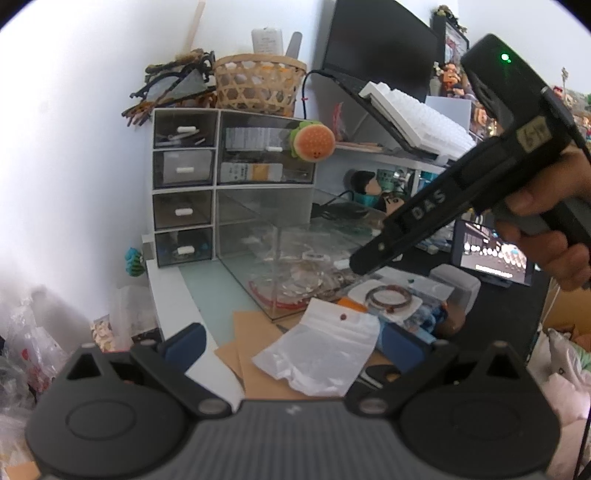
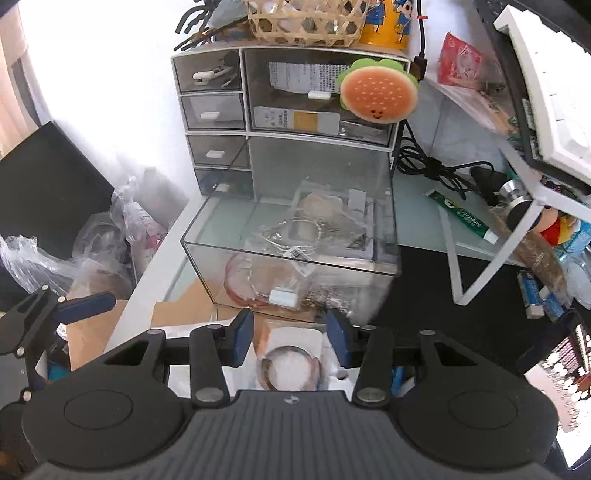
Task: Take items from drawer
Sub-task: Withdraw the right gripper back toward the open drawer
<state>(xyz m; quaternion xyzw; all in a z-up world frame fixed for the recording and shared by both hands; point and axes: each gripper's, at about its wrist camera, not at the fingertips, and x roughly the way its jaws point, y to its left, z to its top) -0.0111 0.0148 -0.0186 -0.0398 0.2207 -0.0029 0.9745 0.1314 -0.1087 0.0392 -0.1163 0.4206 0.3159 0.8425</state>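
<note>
Crowding white desk [image 2: 155,258]: drawer [image 2: 291,240], cardboard [image 1: 255,332], bags.

the drawer [image 2: 295,236] sticks out from the drawer box [image 2: 288,110] onto the worktop [image 2: 417,218]. bracelets [image 2: 295,229] lie in it. a basket [image 2: 303,22] sits on the box. a bagged bracelet [image 2: 291,365] lies before the drawer.

one clear plastic drawer [image 2: 295,254] stands pulled out of the white organiser. four small smoky drawers [image 2: 212,105] sit shut at its left. one burger-shaped sponge [image 2: 378,96] hangs there.
</note>
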